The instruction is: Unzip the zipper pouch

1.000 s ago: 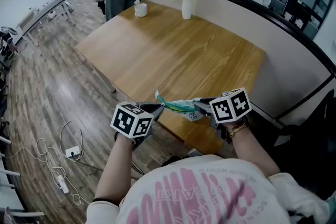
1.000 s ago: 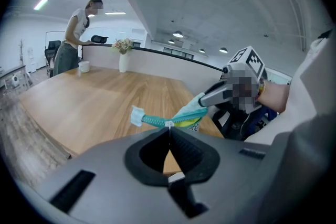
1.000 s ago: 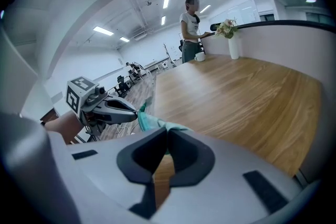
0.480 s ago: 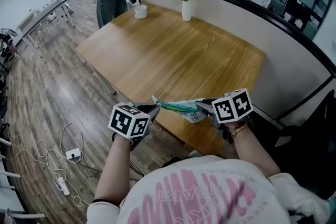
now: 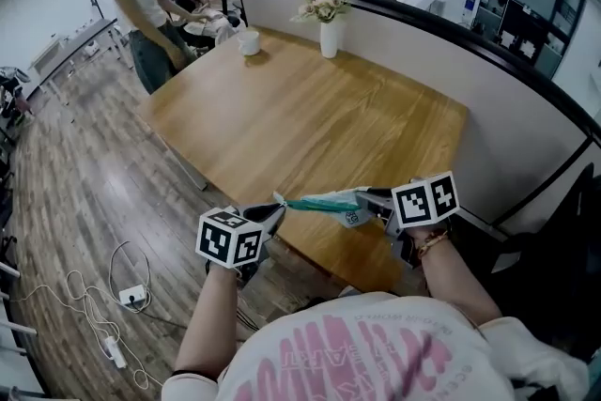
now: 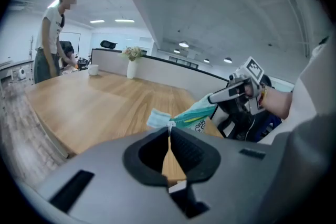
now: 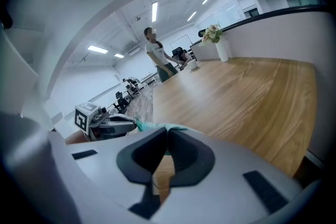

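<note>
Here's the zipper pouch (image 5: 324,201), teal and white, stretched in the air between the two tools. It hangs over the near edge of the wooden table (image 5: 310,108) without resting on it. The left gripper (image 5: 273,212) has its jaws almost together, tips pinching the small white zipper pull (image 6: 169,125) at the pouch's left end. Those jaws have just been easing apart a touch, yet the pull sits right between the tips. On the other side, the right gripper (image 5: 369,199) is narrow too, clamped on the pouch's right end, with teal fabric showing at its tips. The pouch runs close to level from one tool to the other, and a loose flap sticks up by the left tips. At the far side of the table stand a white vase of flowers (image 5: 328,31) and, near it, a white cup (image 5: 249,42). A person (image 5: 141,9) in a white T-shirt stands by the far left corner. A power strip (image 5: 113,350) lies on the wood floor at left.
</note>
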Available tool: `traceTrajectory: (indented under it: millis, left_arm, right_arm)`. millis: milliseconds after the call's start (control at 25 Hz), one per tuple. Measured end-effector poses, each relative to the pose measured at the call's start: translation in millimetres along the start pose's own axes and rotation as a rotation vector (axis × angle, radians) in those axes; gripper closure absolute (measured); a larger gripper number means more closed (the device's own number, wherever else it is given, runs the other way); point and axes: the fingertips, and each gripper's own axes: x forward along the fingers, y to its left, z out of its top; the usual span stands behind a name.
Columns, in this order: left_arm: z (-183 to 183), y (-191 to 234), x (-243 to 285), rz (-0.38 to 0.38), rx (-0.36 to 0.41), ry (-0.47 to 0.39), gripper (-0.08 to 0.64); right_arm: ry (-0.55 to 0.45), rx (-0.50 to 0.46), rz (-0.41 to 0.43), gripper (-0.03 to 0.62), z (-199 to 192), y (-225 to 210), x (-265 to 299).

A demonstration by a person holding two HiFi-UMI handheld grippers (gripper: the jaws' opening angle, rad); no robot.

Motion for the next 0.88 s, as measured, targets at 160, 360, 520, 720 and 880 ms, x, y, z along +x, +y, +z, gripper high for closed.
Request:
traceTrajectory:
  millis: [160,360,520,720,880]
  left_arm:
    - [8.1,15.4,-6.7,0.107,-0.028,-0.103,0.557]
    - [20.5,-3.7,-7.0,0.058,-0.145,-0.237,0.557]
    - [29.2,-35.5,-3.0,-0.002,-0.234,-0.335,0.557]
    - [46.6,-72.1,-6.9,-0.068,-0.258,-0.397,0.557]
    - [54.7,-90.9,-9.3,-0.088,-0.225,-0.396,0.557]
  right_arm:
    - [-0.084,-0.039,-0.08,0.583,19.0,-9.0,-18.3]
    - [-0.222,-0.021,-0.154,0.581,38.4,-21.5,-48.4]
    - [-0.329,-0.005,-0.182,0.581,49.1,-19.5,-72.5]
    - [-0.419,0.021,-0.151,0.581,52.2,-5.6,-99.8]
    - [-0.413,-0.015,-0.169,0.581,46.1,1.8,-109.9]
